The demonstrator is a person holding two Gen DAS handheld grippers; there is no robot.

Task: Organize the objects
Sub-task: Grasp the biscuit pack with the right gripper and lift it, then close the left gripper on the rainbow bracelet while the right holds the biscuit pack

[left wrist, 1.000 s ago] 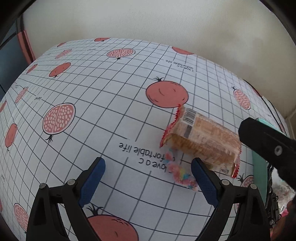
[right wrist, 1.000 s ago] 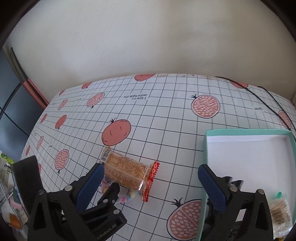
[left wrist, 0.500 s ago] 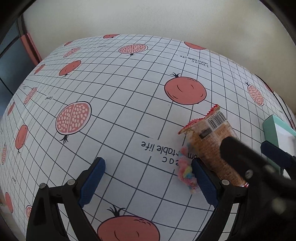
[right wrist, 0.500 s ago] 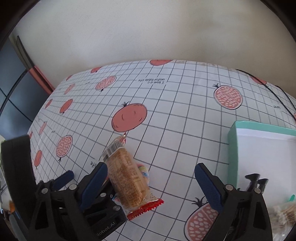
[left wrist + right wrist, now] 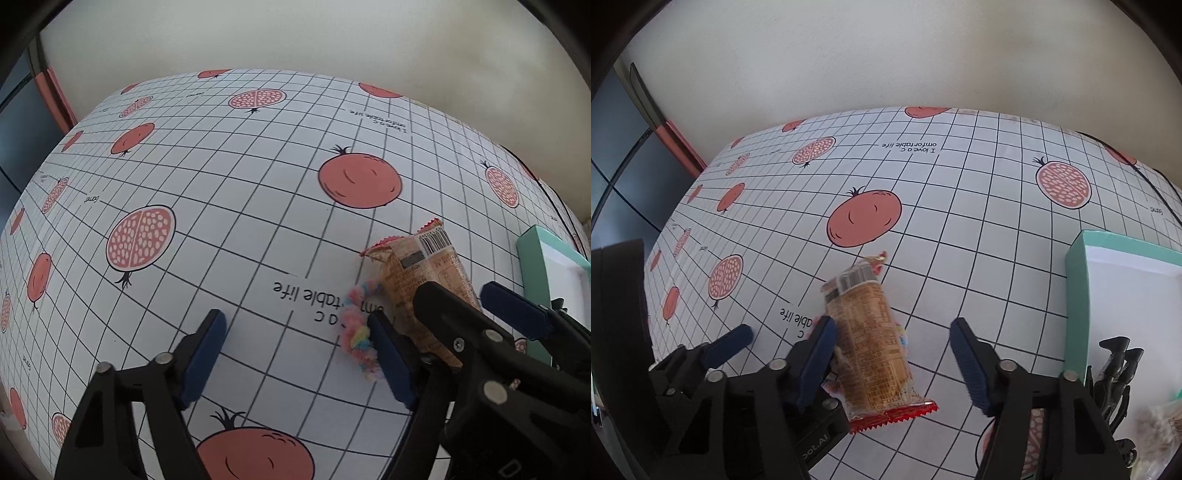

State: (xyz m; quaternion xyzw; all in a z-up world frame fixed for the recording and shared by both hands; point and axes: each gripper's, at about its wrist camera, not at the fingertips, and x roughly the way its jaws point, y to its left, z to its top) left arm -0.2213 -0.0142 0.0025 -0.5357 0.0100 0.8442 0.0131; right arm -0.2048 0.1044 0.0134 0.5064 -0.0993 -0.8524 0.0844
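Since a moment ago the right gripper [image 5: 892,349] has swung in over the see-through cracker packet with red crimped ends [image 5: 868,343], which has turned to point away from it. Its blue jaws are wide, one on each side, the left one touching the packet. The left gripper [image 5: 297,350] is wide too, holding nothing. The fluffy rainbow hair tie [image 5: 357,328] lies partly under the packet on the pomegranate tablecloth [image 5: 229,221]. Squeezing now could snag it or skid the slippery packet. The teal box [image 5: 1082,280] waits nearby.
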